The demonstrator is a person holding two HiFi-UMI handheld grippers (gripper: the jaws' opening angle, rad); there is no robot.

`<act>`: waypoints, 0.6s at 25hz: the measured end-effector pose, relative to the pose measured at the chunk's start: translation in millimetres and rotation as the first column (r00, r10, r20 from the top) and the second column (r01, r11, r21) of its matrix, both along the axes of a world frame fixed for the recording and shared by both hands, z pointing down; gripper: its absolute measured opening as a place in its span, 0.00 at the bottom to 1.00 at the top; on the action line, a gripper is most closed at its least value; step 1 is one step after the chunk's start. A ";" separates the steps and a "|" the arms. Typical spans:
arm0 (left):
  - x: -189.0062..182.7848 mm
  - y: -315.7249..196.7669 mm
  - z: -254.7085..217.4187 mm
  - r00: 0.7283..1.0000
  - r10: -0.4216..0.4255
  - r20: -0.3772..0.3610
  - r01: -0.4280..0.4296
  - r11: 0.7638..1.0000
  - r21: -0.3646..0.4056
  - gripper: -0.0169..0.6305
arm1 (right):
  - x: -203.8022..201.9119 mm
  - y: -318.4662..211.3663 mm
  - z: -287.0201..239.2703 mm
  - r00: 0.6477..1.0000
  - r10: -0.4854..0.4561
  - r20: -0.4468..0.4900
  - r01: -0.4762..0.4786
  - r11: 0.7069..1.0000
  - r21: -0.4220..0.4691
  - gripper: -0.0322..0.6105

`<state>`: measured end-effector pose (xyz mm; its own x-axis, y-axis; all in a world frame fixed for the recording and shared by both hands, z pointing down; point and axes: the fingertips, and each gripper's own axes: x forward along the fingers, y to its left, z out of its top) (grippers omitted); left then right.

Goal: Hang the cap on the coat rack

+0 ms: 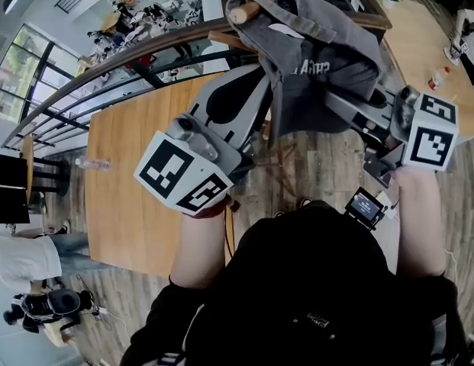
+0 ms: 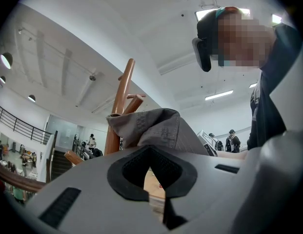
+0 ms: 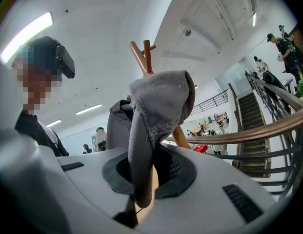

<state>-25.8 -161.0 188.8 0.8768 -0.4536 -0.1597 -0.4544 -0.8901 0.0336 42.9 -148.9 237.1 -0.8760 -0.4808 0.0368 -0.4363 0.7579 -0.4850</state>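
Note:
A grey cap [image 1: 320, 59] hangs draped over a wooden peg [image 1: 243, 11] of the coat rack, straight ahead of me. My left gripper [image 1: 261, 101] reaches up to the cap's left edge. In the left gripper view the jaws [image 2: 150, 147] stand nearly closed, and the grey cap fabric [image 2: 156, 128] meets their tips in front of the rack's pole [image 2: 123, 94]. My right gripper [image 1: 340, 101] comes in from the right. In the right gripper view it [image 3: 144, 155] is shut on a fold of the cap [image 3: 151, 111] that runs down between its pads, and the rack's pegs [image 3: 147, 57] rise behind.
A long wooden table [image 1: 137, 174] with a water bottle [image 1: 91, 163] lies below left, by a curved railing [image 1: 130, 59]. Another table [image 1: 427, 44] with a bottle [image 1: 439, 77] stands at the right. People [image 1: 23, 258] stand at the lower left. A small screen [image 1: 366, 204] is near my chest.

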 end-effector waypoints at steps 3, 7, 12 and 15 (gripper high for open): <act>-1.2 0.4 4.7 1.000 0.003 0.017 -0.003 1.000 -0.031 0.03 | 0.0 1.4 1.7 1.000 0.009 -0.028 -0.009 1.000 -0.009 0.11; -1.0 -1.2 9.9 1.000 0.002 0.010 -0.001 0.997 -0.072 0.03 | 1.1 -1.1 2.5 0.999 0.020 -0.048 -0.020 1.000 -0.006 0.11; 1.9 -1.4 22.1 0.999 -0.005 0.046 0.010 0.994 -0.112 0.03 | 4.4 -0.9 11.7 0.997 0.027 -0.074 -0.027 1.000 -0.004 0.11; -0.8 -3.0 19.9 0.999 -0.009 0.042 0.014 0.991 -0.133 0.03 | 3.0 -2.7 7.2 0.995 0.032 -0.096 -0.030 0.999 0.024 0.11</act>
